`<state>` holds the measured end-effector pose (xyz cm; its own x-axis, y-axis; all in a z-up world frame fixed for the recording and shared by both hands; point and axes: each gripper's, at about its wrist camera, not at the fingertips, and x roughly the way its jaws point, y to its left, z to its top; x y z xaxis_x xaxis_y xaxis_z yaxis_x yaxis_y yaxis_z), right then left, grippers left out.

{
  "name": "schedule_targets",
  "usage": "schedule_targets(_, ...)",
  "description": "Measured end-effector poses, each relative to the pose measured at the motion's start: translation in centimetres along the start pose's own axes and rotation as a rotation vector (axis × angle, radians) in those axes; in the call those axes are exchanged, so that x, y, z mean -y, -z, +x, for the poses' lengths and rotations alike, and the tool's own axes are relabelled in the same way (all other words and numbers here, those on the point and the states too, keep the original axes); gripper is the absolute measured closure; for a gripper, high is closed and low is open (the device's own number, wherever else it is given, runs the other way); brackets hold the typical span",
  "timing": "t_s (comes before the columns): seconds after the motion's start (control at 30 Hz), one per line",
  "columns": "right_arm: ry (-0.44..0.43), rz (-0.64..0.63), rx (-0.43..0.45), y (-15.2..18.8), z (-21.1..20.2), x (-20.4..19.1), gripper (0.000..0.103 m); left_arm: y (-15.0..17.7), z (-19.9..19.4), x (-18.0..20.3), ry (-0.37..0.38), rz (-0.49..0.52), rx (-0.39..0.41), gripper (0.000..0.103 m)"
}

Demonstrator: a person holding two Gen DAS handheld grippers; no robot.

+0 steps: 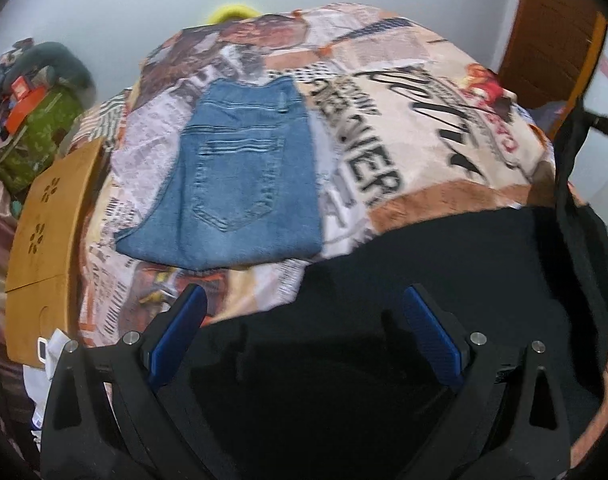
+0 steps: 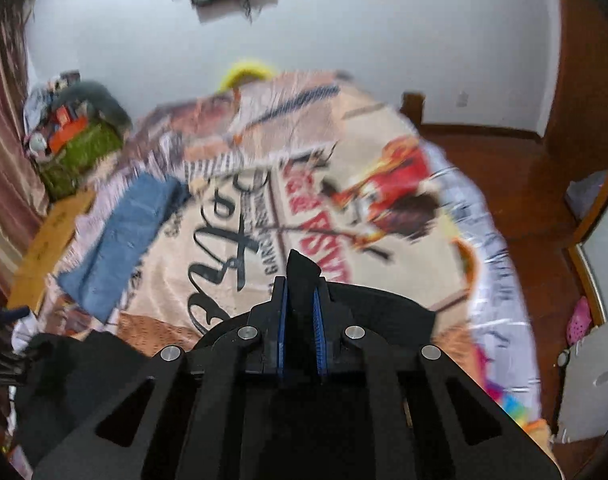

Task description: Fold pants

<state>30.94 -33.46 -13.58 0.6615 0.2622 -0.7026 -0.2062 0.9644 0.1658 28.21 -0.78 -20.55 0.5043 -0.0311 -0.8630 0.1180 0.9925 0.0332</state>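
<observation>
Two grippers: the right gripper [image 2: 299,280] is clamped on black pants [image 2: 299,268]; the left gripper [image 1: 304,308] gapes above them. Folded jeans [image 1: 239,176] lie on a bedspread [image 1: 404,140] with blurred, unreadable lettering.

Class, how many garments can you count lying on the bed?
2: folded jeans on the bedspread, black garment near the left gripper, pinched by the right gripper. Others may be hidden.

Both wrist views angled down, sharing printed bedspread [image 1: 404,152]
</observation>
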Motion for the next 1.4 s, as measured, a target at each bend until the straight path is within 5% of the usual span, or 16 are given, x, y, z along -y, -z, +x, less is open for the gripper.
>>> schedule_targets(0.27, 0.046, 0.020, 0.110, 0.6, -8.7, 3.0, 0.093, 1.1, -1.6, 5.3, 0.081, 0.111, -0.028, 0.004)
schedule_targets(0.43, 0.093, 0.016, 0.107, 3.2, -11.6, 4.7, 0.093, 2.5, -1.3, 7.8, 0.085, 0.171, -0.064, 0.004)
schedule_targets(0.83, 0.195, 0.118, -0.109, 13.1, -7.6, 8.8, 0.093, 3.8, -0.9, 8.7, 0.091, 0.135, -0.074, 0.004)
schedule_targets(1.03, 0.211, 0.158, -0.145, 16.2, -6.1, 9.0, 0.090, 3.9, -1.4, 8.8, 0.067, 0.146, -0.061, 0.004)
schedule_targets(1.17, 0.240, 0.141, -0.153, 16.4, -6.7, 8.6, 0.070, 3.8, -2.4, 7.9, 0.043, 0.136, -0.025, 0.004)
schedule_targets(1.23, 0.251, 0.122, -0.142, 15.9, -7.5, 8.3, 0.046, 3.6, -3.1, 6.8, 0.029, 0.112, -0.002, 0.004)
schedule_targets(1.4, 0.278, 0.046, -0.063, 13.7, -10.0, 6.0, 0.035, 3.1, -5.4, 2.7, -0.014, 0.015, 0.063, 0.004)
